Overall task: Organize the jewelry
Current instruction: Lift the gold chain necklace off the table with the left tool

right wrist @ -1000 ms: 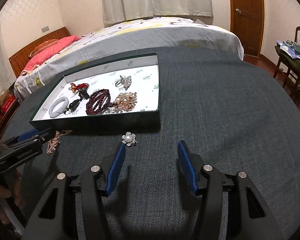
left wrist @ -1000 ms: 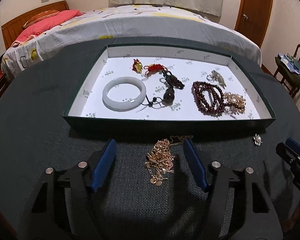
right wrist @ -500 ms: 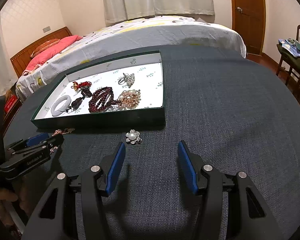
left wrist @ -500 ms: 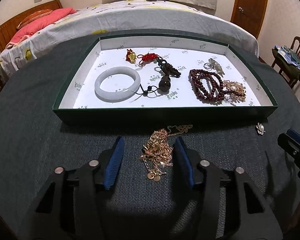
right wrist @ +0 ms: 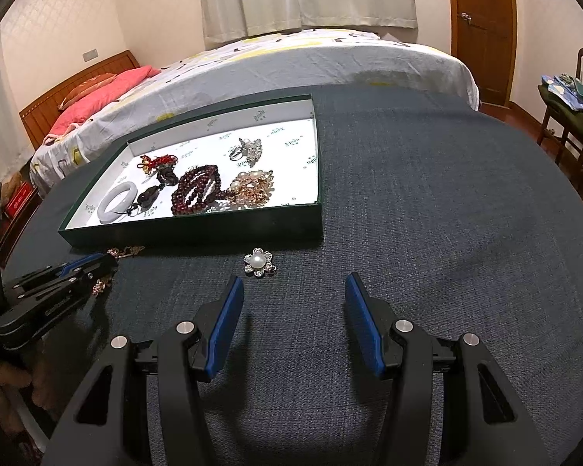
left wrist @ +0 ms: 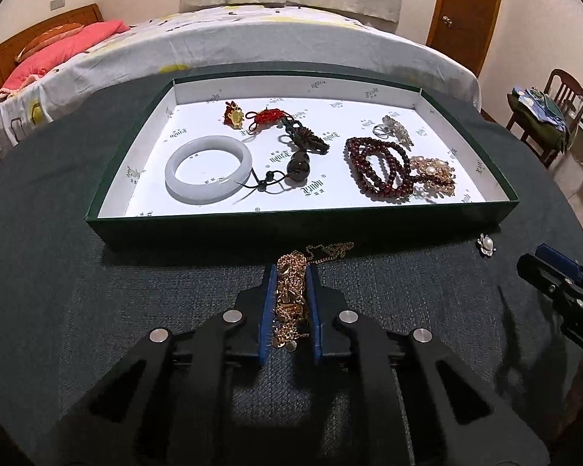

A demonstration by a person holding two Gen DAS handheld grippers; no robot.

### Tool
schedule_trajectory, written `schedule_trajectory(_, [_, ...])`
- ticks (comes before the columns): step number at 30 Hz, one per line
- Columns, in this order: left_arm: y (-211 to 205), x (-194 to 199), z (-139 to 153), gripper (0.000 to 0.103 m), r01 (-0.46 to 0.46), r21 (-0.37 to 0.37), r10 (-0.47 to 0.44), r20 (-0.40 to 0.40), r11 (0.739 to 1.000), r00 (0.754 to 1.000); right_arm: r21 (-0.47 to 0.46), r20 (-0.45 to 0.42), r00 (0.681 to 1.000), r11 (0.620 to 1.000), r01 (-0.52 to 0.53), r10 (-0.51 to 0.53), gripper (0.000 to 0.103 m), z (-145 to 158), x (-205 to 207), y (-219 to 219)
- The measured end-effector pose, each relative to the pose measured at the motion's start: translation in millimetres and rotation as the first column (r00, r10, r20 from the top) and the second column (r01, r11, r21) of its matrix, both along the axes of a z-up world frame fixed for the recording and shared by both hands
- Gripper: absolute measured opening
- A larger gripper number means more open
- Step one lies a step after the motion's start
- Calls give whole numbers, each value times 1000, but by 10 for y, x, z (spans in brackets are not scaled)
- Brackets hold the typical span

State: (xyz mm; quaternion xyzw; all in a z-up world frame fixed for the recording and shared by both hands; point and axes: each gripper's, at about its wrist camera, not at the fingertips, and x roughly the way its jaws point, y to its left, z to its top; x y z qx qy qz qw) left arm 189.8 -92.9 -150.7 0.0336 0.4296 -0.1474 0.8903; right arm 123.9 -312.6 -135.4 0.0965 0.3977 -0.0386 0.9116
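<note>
My left gripper [left wrist: 290, 275] is shut on a gold chain necklace [left wrist: 291, 295] that lies on the dark cloth just in front of the green tray [left wrist: 291, 229]. The tray holds a white bangle [left wrist: 208, 169], a dark red bead bracelet [left wrist: 377, 169], a gold-pearl piece [left wrist: 433, 173], a dark pendant [left wrist: 299, 167] and a red-tasselled charm [left wrist: 268, 116]. A pearl flower brooch [right wrist: 259, 263] lies on the cloth just ahead of my right gripper [right wrist: 293, 291], which is open and empty. The brooch also shows in the left wrist view [left wrist: 487, 245].
The tray [right wrist: 198, 233] sits left of centre on a round table covered in dark cloth [right wrist: 427, 213]. A bed [right wrist: 291, 62] stands behind the table, a chair with clothes [right wrist: 571, 116] to the right, a wooden door [right wrist: 482, 19] at the back.
My left gripper's jaws have closed from wide open onto the gold chain necklace. My right gripper has stayed open and edged slightly toward the brooch.
</note>
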Motion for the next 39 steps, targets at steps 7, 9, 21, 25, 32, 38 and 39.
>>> schedule_trajectory(7, [49, -50, 68, 14, -1, 8, 1, 31, 1000, 1000, -1, -3, 1000, 1000, -4, 4, 54, -14, 17, 17])
schedule_trajectory(9, [77, -65, 111, 14, -4, 11, 3, 46, 1000, 999, -4, -4, 1000, 1000, -6, 6, 54, -18, 22, 26])
schedule_trajectory(21, [298, -106, 183, 14, -33, 8, 33, 62, 999, 998, -8, -16, 999, 999, -38, 37, 54, -58, 113, 155])
schedule_trajectory(25, [339, -93, 168, 14, -41, 4, 40, 55, 999, 998, -9, -20, 999, 999, -40, 40, 54, -66, 124, 169])
schedule_trajectory(32, [310, -79, 109, 15, -10, -22, 11, 6, 1000, 1000, -9, -23, 999, 999, -41, 41, 54, -88, 131, 183])
schedule_trajectory(38, [286, -89, 98, 16, -16, -24, 16, 2, 1000, 1000, -7, -24, 999, 999, -42, 42, 54, -86, 117, 186])
schedule_trajectory(39, [287, -87, 92, 16, -17, -25, 16, -3, 1000, 1000, -7, -24, 999, 999, -42, 42, 54, -86, 114, 192])
